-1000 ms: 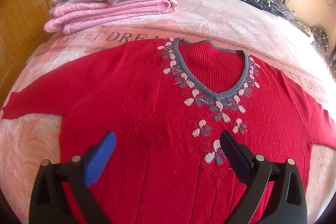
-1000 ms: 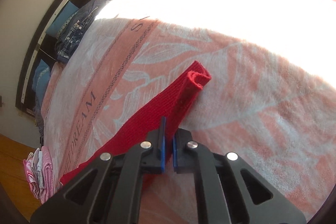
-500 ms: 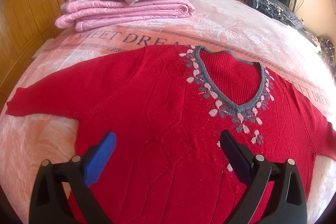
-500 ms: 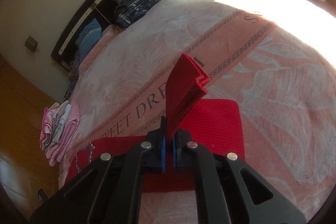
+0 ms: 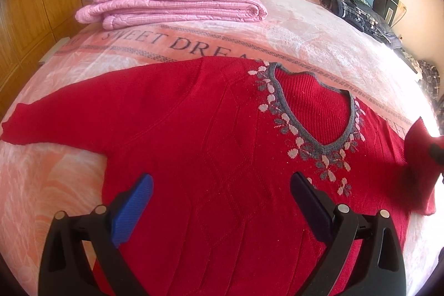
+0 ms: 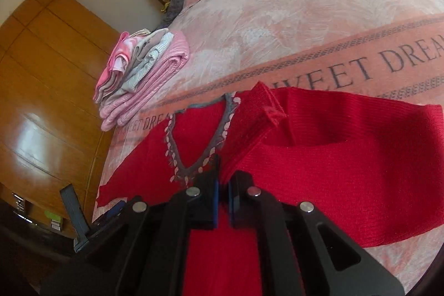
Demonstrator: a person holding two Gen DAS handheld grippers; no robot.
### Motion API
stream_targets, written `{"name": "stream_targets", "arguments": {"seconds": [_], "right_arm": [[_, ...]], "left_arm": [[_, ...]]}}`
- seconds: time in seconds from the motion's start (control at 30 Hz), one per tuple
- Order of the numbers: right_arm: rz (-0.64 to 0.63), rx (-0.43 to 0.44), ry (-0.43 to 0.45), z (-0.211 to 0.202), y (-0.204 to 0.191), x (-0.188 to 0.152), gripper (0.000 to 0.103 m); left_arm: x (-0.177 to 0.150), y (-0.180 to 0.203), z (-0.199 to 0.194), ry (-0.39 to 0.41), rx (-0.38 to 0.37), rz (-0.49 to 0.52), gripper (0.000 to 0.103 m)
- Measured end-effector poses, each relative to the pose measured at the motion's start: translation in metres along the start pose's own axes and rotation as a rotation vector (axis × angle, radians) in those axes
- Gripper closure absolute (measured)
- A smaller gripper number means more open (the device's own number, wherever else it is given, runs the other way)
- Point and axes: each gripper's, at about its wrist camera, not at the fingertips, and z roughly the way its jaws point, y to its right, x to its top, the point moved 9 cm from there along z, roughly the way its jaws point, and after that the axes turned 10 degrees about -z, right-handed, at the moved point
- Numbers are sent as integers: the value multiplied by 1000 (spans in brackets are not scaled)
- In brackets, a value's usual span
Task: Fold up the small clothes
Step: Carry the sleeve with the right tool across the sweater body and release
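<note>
Bedspread (image 5: 291,27) under a red sweater (image 5: 208,129), spread flat, front up.
Your right gripper (image 6: 222,179) is clamped on the sleeve (image 6: 258,115), lifted over the chest; your left gripper (image 5: 222,201) hovers wide apart. Let go unevenly and the cuff may bunch across the neckline (image 5: 305,129).

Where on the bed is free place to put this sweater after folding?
Bare blanket lies between the pink folded pile and the dark clothes. The near part is crowded: the red sweater covers it.

Red v-neck sweater (image 5: 211,135) flat on bed, rt sleeve (image 6: 258,124) lifted
</note>
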Motion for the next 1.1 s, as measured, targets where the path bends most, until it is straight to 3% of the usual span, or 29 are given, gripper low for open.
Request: {"name": "stream_targets", "arguments": {"seconds": [0.07,0.1,0.13,0.2,0.4,0.57,0.83,0.9,0.97,1.03,1.1], "right_arm": [[-71,-3,-56,19,-20,-6,96],[-90,-15,-83,28,-27,-11,90],[-94,-6,-95,34,-32,-15,77],[-93,48,-108,40,-41,-23,69],[-99,-1,-86,18,-20,-21,69],[-35,-66,-62,-10,28,-26,69],[11,-109,-49,-45,81,-49,69],[29,-116,-44,-52,93,-53,69],[47,-131,-42,-58,104,-57,68],[64,-147,-42,-63,114,-61,68],[89,-147,-35,-68,122,-64,68]], "left_arm": [[-1,2,0,-1,-7,9,4],[-2,3,1,-3,-11,13,4],[-3,4,2,-9,-15,15,4],[-6,6,5,-24,-23,11,4],[-21,27,17,-98,-92,-25,4],[-43,76,26,-164,-167,42,4],[-54,116,37,-130,-85,139,5],[-54,119,36,-112,-68,143,10],[-52,122,31,-88,-74,129,31],[-52,128,25,-94,-106,118,39],[-56,139,24,-128,-152,125,40]]}}
